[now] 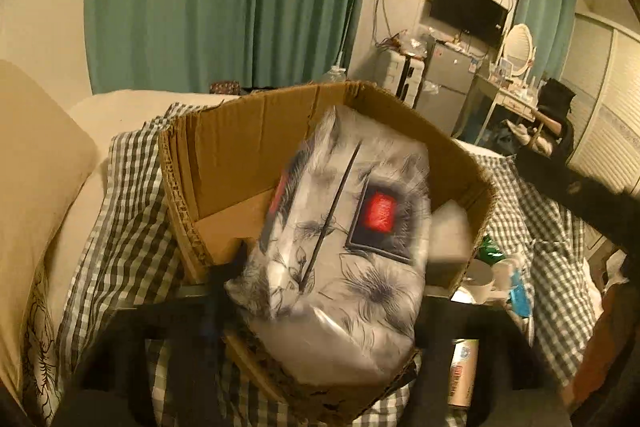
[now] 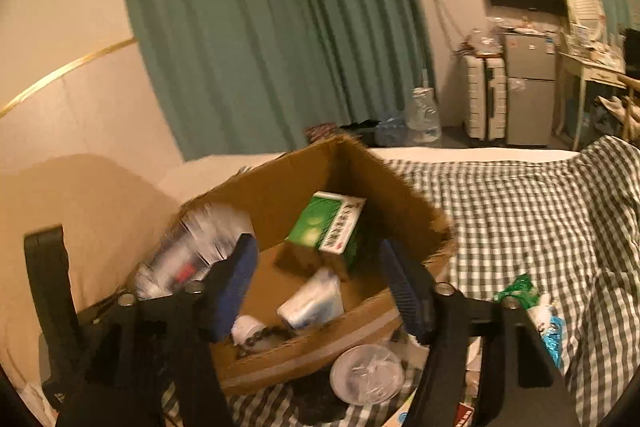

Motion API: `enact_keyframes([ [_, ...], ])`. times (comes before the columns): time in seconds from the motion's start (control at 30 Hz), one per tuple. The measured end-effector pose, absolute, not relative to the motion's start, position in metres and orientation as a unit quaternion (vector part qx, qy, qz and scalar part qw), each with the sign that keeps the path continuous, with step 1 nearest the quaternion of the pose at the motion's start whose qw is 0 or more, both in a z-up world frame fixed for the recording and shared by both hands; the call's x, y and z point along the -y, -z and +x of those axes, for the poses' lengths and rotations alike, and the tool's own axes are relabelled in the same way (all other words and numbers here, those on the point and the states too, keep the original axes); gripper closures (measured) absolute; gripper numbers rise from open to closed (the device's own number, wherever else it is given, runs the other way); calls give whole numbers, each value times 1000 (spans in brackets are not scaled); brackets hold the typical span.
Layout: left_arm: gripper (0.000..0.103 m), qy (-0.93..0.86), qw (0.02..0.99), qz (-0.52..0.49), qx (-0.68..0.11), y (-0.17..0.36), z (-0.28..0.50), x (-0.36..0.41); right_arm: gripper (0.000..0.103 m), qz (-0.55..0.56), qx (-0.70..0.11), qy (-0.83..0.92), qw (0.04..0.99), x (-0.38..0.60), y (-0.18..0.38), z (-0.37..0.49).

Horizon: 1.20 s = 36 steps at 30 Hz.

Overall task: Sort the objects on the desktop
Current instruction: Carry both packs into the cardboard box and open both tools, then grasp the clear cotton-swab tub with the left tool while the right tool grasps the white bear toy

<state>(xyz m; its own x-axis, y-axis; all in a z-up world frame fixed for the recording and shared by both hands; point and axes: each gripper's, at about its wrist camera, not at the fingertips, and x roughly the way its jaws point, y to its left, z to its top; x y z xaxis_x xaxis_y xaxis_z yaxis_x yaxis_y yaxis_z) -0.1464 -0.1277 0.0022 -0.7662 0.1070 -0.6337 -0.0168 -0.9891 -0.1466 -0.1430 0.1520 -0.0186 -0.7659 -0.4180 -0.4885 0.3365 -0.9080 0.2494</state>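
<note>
Both grippers stand spread, pinching nothing: the left gripper point(image 1: 320, 311) behind a tissue pack point(image 1: 344, 227) leaning in the cardboard box point(image 2: 352, 167), the right gripper point(image 2: 320, 283) over the green carton point(image 2: 328, 227) inside, checked bedding point(image 2: 520, 219) alongside.

Checked bed cover point(image 2: 520, 227) w/ cardboard box point(image 2: 280, 187), cup point(image 2: 366, 375).

We see the cardboard box point(image 2: 320, 343) crowded: a tissue pack point(image 1: 344, 247) fills its left side, a green carton point(image 2: 328, 227) stands inside. Its middle floor lies bare.
</note>
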Motion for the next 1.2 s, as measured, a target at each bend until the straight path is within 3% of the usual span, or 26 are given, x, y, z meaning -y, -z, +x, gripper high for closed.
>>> enact_keyframes([
  [0.1,11,-944,29,-324,58,-4,-138,122,38,270,76,942,185,-170,17,-135],
  [0.2,3,-950,11,-311,31,-11,-127,111,38,268,84,945,167,-196,16,-120],
  [0.37,1,-953,19,-300,34,-18,-99,96,38,272,83,950,126,-238,18,-85],
  [0.6,0,-947,62,-296,107,-7,-58,58,33,297,73,948,84,-268,48,-56],
  [0.87,0,-940,68,-322,87,39,-52,20,33,322,80,941,65,-282,79,-55],
  [1.2,0,-937,76,-339,43,85,-104,-8,33,365,76,925,78,-275,108,-90],
])
